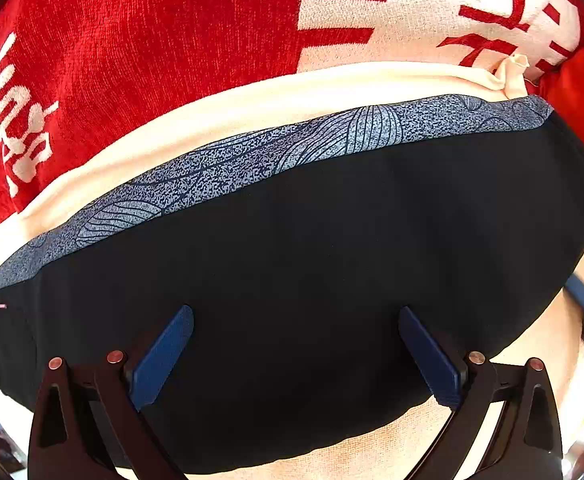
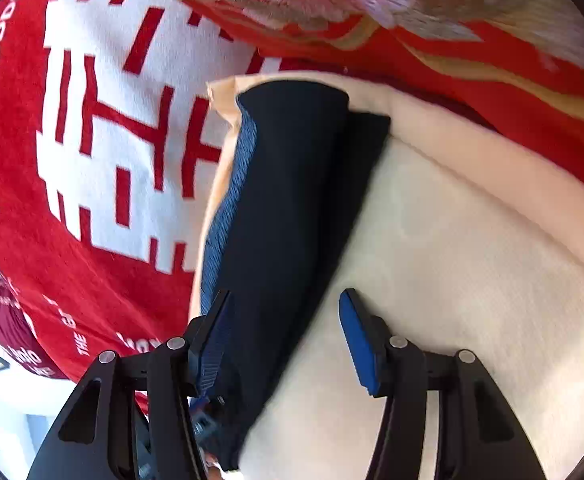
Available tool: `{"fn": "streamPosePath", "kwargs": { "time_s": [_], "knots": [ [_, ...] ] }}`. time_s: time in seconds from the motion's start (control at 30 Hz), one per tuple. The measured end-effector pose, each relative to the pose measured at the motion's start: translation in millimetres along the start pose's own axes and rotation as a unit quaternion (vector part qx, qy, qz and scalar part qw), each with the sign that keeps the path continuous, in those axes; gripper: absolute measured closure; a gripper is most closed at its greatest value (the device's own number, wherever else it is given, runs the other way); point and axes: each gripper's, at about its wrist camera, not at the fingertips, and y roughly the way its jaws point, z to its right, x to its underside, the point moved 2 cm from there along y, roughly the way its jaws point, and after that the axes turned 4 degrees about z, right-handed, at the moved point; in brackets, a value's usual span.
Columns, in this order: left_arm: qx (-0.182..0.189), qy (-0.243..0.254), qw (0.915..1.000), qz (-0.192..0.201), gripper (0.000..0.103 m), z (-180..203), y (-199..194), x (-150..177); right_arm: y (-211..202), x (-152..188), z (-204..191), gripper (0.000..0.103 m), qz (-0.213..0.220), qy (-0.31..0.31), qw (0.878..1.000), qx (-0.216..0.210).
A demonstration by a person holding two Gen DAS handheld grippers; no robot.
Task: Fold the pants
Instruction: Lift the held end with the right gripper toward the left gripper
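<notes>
On the left, the left gripper [image 1: 296, 354] hangs low over the pants [image 1: 292, 280], its jaws spread wide and holding nothing, both blue pads [image 1: 163, 360] showing against the dark cloth. The pants lie as a compact dark slab with a speckled blue-grey band [image 1: 251, 160] running along the far edge from eight o'clock up to two o'clock. They rest on a cream cloth [image 1: 211, 120], which itself lies on a red towel [image 1: 131, 40] with big white lettering. I would judge the folding largely done: the garment is already a neat, flat packet with no loose leg showing.

Moving right, the right wrist view shows the same packet [image 2: 292, 200] end on, stretching from twelve o'clock down to six. The right gripper [image 2: 287, 336] has its jaws wide too, straddling the packet's near end; the left pad [image 2: 211, 340] sits against the banded edge, though whether it touches I cannot tell. The stacked layers at the far end suggest more than one fold made. What may remain is a last smoothing or another fold, if any.

For room: the cream cloth [image 2: 452, 280] lies bare from two to five o'clock, giving open space that side. At nine o'clock the red towel [image 2: 91, 140] is flat and free. An embroidered red fabric [image 2: 372, 8] rises at twelve o'clock, bounding the far side.
</notes>
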Motion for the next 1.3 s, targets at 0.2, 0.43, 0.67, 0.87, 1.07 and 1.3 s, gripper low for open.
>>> {"fn": "streamPosePath", "kwargs": {
  "time_s": [0.2, 0.43, 0.67, 0.87, 1.07, 1.3],
  "knots": [
    [0.005, -0.001, 1.0000, 0.004, 0.000, 4.4, -1.3, 1.2, 26.0, -17.3, -19.3, 0.047, 0.011, -0.004, 1.000, -0.017],
    [0.037, -0.034, 0.9985, 0.021, 0.031, -2.5, -27.1, -3.3, 13.1, -15.5, -41.4, 0.089, -0.025, -0.037, 0.998, -0.032],
    [0.037, -0.010, 0.9979, 0.051, 0.030, 37.2, -11.2, 5.5, 4.0, 8.4, -96.6, 0.089, -0.029, -0.158, 0.987, -0.005],
    [0.061, -0.010, 0.9965, 0.056, 0.029, 30.0, -12.3, 9.3, 3.2, 32.9, -136.3, 0.089, -0.027, -0.244, 0.969, 0.026],
    [0.076, -0.008, 0.9948, 0.068, 0.029, 28.6, -12.4, 9.2, 9.1, 66.0, -178.1, 0.089, -0.031, -0.329, 0.941, 0.068],
    [0.122, -0.063, 0.9892, 0.050, 0.015, -26.4, -30.6, 20.1, 27.0, 123.6, -224.7, 0.088, -0.027, -0.422, 0.899, 0.115]
  ]
}}
